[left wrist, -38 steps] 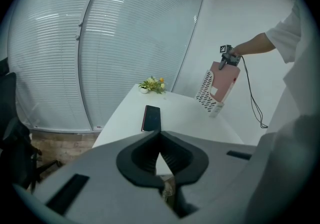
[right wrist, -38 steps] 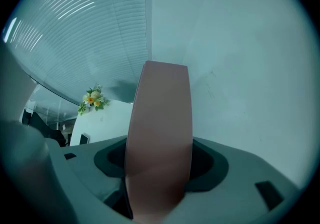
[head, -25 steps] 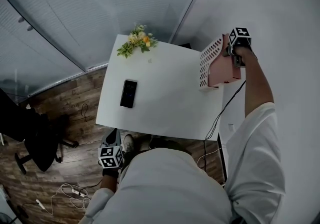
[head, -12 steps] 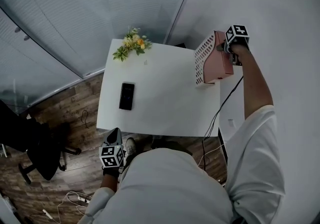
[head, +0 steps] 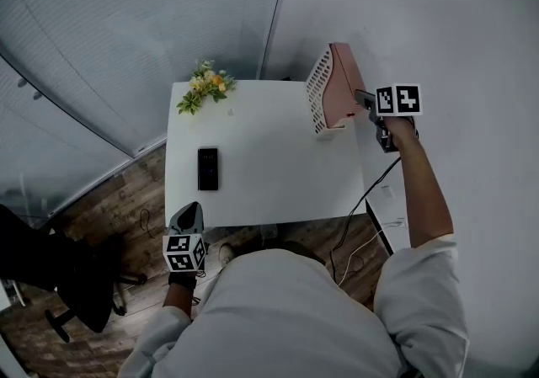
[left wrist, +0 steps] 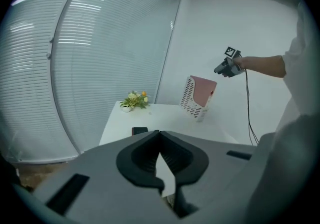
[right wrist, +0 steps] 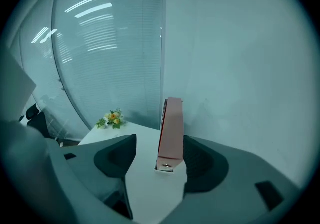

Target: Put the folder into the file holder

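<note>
A pink folder [head: 344,86] stands in the white perforated file holder [head: 318,98] at the table's far right edge, next to the wall. My right gripper [head: 360,98] hovers just to the right of it, apart from it. In the right gripper view the folder [right wrist: 171,128] stands upright beyond the right gripper [right wrist: 159,137]; the jaws are open, have just been closing a little, and hold nothing. My left gripper [head: 189,215] hangs below the table's near left corner, its jaws [left wrist: 159,133] together and empty. The left gripper view shows the holder [left wrist: 189,99] and the right gripper [left wrist: 222,68] far off.
On the white table [head: 269,174] lie a black phone [head: 208,168] at the left and a small flower bunch [head: 202,86] at the far left corner. A cable [head: 370,199] hangs off the right side. A black office chair [head: 50,275] stands on the wooden floor at left.
My right gripper, earlier at the top of the folder in the holder, has let go and pulled back up and away from it. The left gripper has risen slightly.
</note>
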{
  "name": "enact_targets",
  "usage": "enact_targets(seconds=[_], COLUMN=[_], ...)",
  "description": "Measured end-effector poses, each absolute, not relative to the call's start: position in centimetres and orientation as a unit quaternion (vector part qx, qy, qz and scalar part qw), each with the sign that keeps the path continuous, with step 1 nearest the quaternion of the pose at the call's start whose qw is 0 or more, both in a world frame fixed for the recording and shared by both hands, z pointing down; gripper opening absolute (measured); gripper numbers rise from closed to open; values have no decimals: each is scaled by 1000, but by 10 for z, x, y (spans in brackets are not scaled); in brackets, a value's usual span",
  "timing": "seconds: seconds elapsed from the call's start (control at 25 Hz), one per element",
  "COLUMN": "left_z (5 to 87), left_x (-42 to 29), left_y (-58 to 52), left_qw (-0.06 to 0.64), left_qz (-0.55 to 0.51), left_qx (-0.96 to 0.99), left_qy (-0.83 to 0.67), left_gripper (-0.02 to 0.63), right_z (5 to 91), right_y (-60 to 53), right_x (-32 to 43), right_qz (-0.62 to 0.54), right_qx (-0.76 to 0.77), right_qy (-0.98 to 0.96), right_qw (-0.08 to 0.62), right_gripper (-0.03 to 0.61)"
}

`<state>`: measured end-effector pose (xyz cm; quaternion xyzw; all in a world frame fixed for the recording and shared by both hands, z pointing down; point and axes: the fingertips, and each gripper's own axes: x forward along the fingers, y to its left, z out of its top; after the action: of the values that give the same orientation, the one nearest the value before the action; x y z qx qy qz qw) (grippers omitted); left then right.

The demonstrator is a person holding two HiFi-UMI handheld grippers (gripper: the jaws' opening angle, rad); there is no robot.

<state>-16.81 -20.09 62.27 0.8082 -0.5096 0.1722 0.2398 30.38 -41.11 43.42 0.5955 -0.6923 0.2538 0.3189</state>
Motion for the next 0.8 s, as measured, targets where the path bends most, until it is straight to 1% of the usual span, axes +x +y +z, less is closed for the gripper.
enact_targets(seconds=[0.2,0.28,0.36,0.44,0.52,0.64,0.72,0.8], left_z=[605,598,590,584,579,576,574,573], left_x=[-153,-147,-140,-134,-130,-126,-124,-123], left_y=[-203,-202,-201,-199,-196,-189,-185,-182], left_qw=[208,196,185,175,169,163,161,160], left_qz=[179,181,182,182,182,184,186,187], left_qx=[835,843,851,857,861,866,867,868], left_qy=[-477,-467,-457,-449,-443,-436,-433,-432], left_gripper=[8,8,8,8,8,8,8,8], right_z=[426,423,421,423,427,434,437,439], right_y=[-344,-318,-292,-268,-246,-216,-201,-189], right_x=[285,279,275,273,271,266,263,259], right_qz=[195,175,149,120,100,84,73,62], right_qx=[621,631,643,657,669,684,694,701], right_qy=[-715,-720,-721,-716,-711,-703,-697,-693], right_qw=[256,228,209,202,193,175,167,160], right_gripper=[284,264,235,187,160,112,60,29])
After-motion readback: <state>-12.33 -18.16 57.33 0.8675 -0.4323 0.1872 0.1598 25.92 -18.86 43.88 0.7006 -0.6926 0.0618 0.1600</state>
